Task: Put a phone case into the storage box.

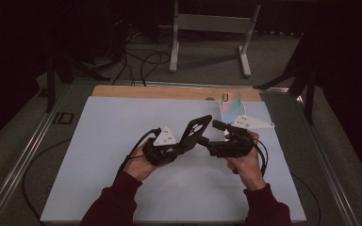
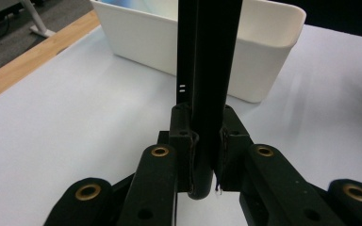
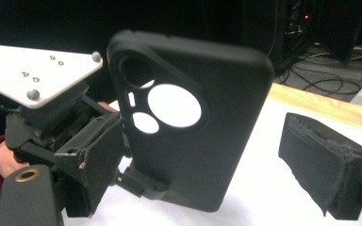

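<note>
At the near edge of the surface [image 1: 99,188] two sleeved forearms are seen coming in, and broad bare room is left on the surface to the left of them and at the near corners. Above the middle of the surface the left gripper [image 1: 181,141] is held, its jaws clamped tight on the lower end of a black phone case [image 1: 195,129], which is tilted up and away toward the right. In the left gripper view the case [image 2: 209,70] is seen edge-on, pinched between the two pads. Just to the right, the right gripper [image 1: 205,141] is pointed at the case with its jaws spread wide; in the right gripper view the case [image 3: 188,117] stands between the open pads [image 3: 327,165], untouched by them, its camera cut-outs facing the lens. Farther off, near the far right corner, a white bin [image 1: 233,115] is set, with a pale phone [image 1: 228,99] lying at its far end. Beyond the far edge a strip of wood [image 1: 169,92] is exposed.
</note>
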### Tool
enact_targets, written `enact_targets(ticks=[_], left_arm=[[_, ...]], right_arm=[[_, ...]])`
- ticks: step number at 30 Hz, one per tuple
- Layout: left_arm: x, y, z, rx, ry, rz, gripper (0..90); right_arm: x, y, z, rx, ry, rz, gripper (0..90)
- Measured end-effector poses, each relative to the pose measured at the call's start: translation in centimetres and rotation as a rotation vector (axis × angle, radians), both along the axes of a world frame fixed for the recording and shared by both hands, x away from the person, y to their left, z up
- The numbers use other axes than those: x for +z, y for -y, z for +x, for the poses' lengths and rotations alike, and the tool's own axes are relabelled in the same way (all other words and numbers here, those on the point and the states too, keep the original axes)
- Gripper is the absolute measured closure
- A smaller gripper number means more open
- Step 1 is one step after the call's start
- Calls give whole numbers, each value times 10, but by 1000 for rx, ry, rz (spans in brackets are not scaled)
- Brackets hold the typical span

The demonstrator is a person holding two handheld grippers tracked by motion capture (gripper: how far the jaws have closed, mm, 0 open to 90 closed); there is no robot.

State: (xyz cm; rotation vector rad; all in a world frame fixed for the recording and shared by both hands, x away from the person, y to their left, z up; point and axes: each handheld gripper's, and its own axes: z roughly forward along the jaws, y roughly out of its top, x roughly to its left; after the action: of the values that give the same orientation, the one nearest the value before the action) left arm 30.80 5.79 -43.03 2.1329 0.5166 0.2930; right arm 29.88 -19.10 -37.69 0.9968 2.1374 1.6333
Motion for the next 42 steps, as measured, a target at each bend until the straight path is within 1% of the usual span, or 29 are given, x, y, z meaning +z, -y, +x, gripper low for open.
enact_targets(ticks=[1, 3, 7, 10, 12, 14, 18, 22, 23, 25, 28, 31, 32, 35, 38, 42], left_arm=[[0, 0, 0, 3, -2, -1, 803], [0, 0, 0, 6, -3, -3, 803], [-1, 1, 0, 15, -9, -2, 803], [-1, 2, 1, 26, -12, -7, 803], [-1, 3, 0, 26, -12, -10, 803], [-1, 4, 0, 29, -13, -13, 803], [-1, 6, -1, 30, -15, -11, 803], [-2, 8, -2, 21, -24, -23, 803], [-2, 9, -3, 23, -24, -23, 804], [-2, 10, -3, 18, -28, -19, 805], [-2, 12, -4, 6, -42, -38, 805], [-2, 13, -4, 0, -49, -46, 806], [-1, 13, -4, -5, -57, -56, 806], [-1, 12, -4, -11, -61, -65, 807], [0, 12, -4, -14, -59, -61, 807], [-1, 12, -4, -19, -65, -65, 807]], right_arm=[[1, -1, 0, -11, 9, 7, 151], [1, -1, 0, -14, 10, 10, 154], [3, -4, 0, -36, 15, 23, 153], [3, -6, 0, -39, 17, 29, 153], [5, -11, 0, -51, 21, 43, 153], [6, -13, 0, -68, 27, 41, 152], [6, -17, 2, -88, 26, 54, 139], [5, -19, 3, -98, 20, 58, 127], [5, -19, 4, -103, 17, 69, 121], [4, -20, 4, -113, 16, 73, 118], [4, -23, 4, -124, 19, 73, 114], [5, -24, 4, -128, 27, 75, 113], [5, -25, 4, -131, 28, 76, 112], [4, -24, 4, -131, 30, 84, 111], [3, -25, 4, -128, 38, 82, 108], [3, -26, 4, -128, 41, 83, 115]])
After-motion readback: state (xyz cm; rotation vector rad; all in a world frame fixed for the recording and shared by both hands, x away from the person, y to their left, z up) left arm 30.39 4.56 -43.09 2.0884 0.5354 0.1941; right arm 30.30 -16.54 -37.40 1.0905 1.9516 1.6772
